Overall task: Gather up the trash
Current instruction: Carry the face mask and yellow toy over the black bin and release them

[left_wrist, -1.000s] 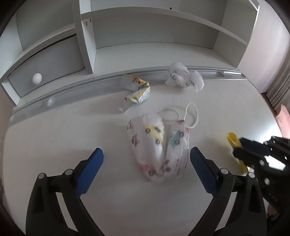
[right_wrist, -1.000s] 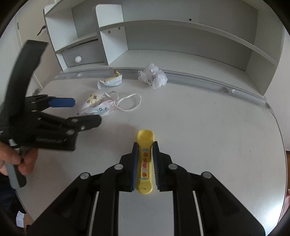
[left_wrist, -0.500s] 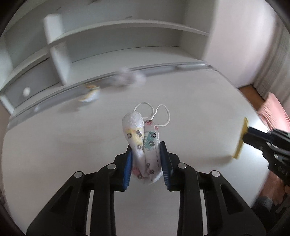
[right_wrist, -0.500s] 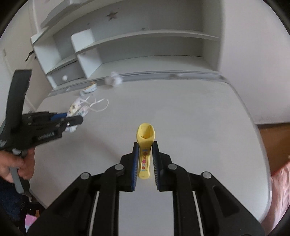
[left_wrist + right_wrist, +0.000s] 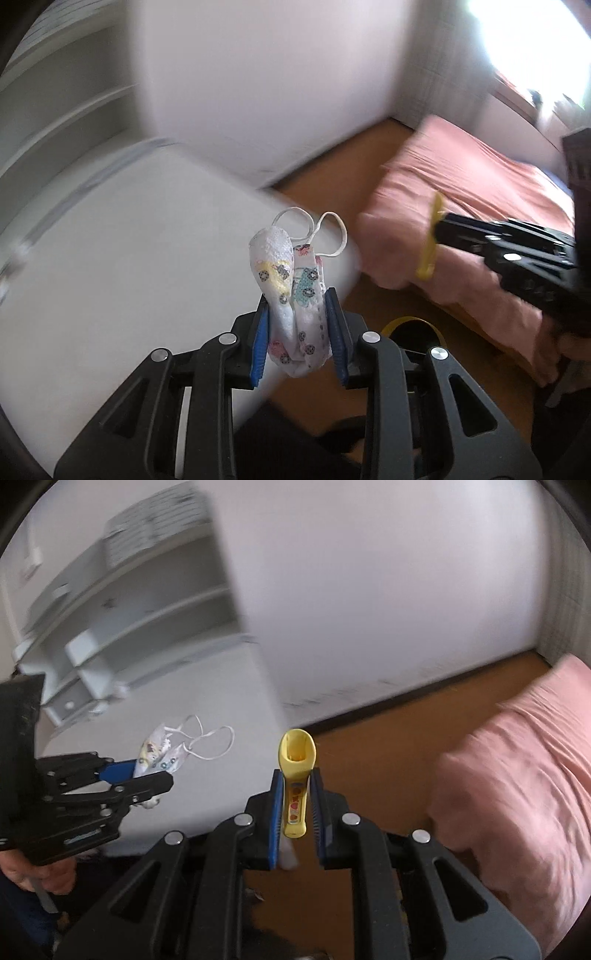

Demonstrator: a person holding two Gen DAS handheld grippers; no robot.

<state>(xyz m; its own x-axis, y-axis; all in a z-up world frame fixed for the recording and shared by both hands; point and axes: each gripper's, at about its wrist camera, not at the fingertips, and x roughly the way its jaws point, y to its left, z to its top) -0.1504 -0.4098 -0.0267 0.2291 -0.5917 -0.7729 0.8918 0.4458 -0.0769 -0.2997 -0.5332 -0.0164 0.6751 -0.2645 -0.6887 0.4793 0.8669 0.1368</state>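
Two grippers clamp trash: left gripper [image 5: 298, 328] squeezes a crumpled white cartoon-car face mask [image 5: 291, 295], loops dangling; right gripper [image 5: 295, 808] pinches a yellow plastic tube [image 5: 295, 775].

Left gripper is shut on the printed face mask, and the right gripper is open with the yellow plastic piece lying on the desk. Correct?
Not quite. The right gripper is shut on the yellow plastic piece, held in the air over the floor, as the right wrist view shows. The left gripper is indeed shut on the printed face mask.

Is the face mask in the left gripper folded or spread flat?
Folded. The face mask is doubled into two lobes pressed together, pinched in the left gripper, with its ear loops sticking out above.
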